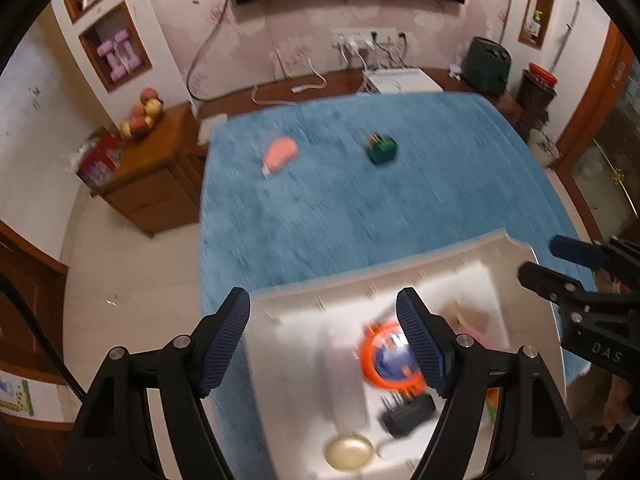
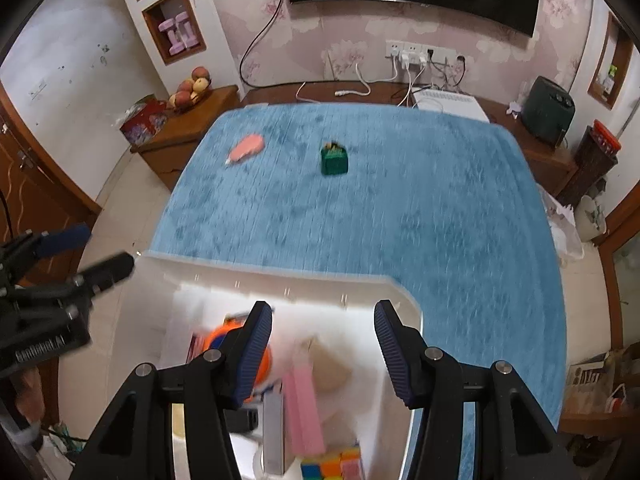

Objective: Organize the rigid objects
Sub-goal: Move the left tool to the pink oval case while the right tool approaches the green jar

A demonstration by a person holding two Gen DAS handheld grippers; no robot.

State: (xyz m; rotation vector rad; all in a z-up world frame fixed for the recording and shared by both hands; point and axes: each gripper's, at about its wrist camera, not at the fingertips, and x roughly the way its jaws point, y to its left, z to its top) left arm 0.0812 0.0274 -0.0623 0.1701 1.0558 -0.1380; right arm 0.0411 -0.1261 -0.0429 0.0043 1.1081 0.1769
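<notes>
A white storage bin [image 1: 480,248] [image 2: 400,284] sits at the near edge of a blue cloth-covered table [image 1: 340,208] [image 2: 400,208]. It holds an orange round object [image 1: 380,364] [image 2: 214,336], a black item [image 1: 408,412], a cream disc [image 1: 347,452], a pink block [image 2: 304,408], a grey bar [image 2: 274,428] and a colour cube [image 2: 332,464]. A pink object [image 1: 280,152] [image 2: 248,146] and a green box [image 1: 382,148] [image 2: 334,160] lie far on the cloth. My left gripper [image 1: 326,344] [image 2: 92,252] and right gripper [image 2: 322,352] [image 1: 560,260] hang open and empty above the bin.
A wooden cabinet [image 1: 160,168] [image 2: 188,128] with a fruit bowl [image 1: 142,114] [image 2: 192,88] stands left of the table. A white appliance [image 1: 400,80] [image 2: 448,102], cables and a dark green device [image 1: 486,64] [image 2: 548,110] sit on the low shelf behind.
</notes>
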